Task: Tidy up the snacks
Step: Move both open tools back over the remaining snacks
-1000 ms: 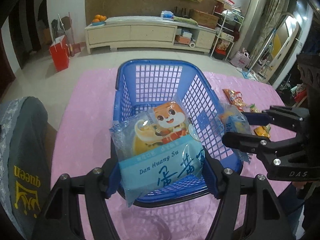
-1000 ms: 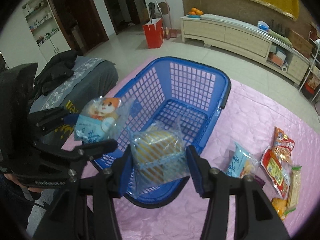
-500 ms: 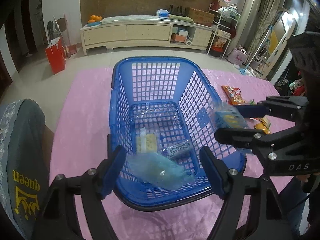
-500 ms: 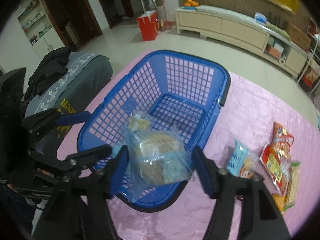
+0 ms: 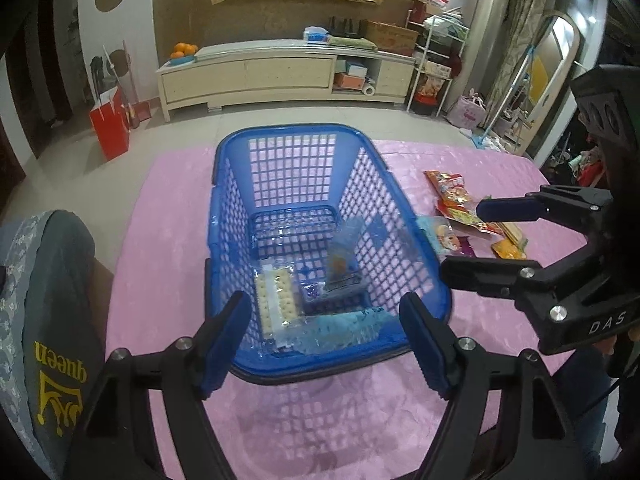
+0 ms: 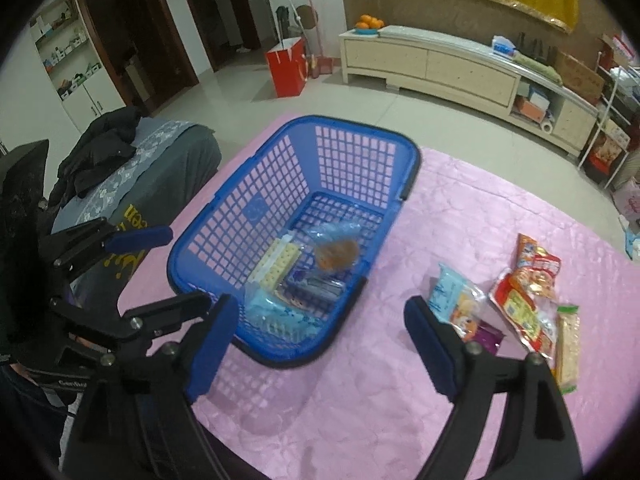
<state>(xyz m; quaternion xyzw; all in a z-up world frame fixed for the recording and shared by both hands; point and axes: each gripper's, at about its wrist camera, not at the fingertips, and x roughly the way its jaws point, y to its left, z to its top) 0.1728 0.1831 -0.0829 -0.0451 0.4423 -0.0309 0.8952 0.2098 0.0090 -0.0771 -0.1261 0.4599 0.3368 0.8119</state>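
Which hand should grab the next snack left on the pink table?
Probably the right gripper: it is open and empty, and the loose snacks lie on its side of the blue basket, away from the left gripper.

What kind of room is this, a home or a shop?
Most likely a home living room: a long low cabinet with oranges on it, a tiled floor, and a blue basket on a pink-covered table.

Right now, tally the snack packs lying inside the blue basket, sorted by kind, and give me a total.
Cracker pack: 1
Light-blue packet: 1
Clear pack with a brown cake: 1
Small dark-blue packet: 1
Total in the blue basket: 4
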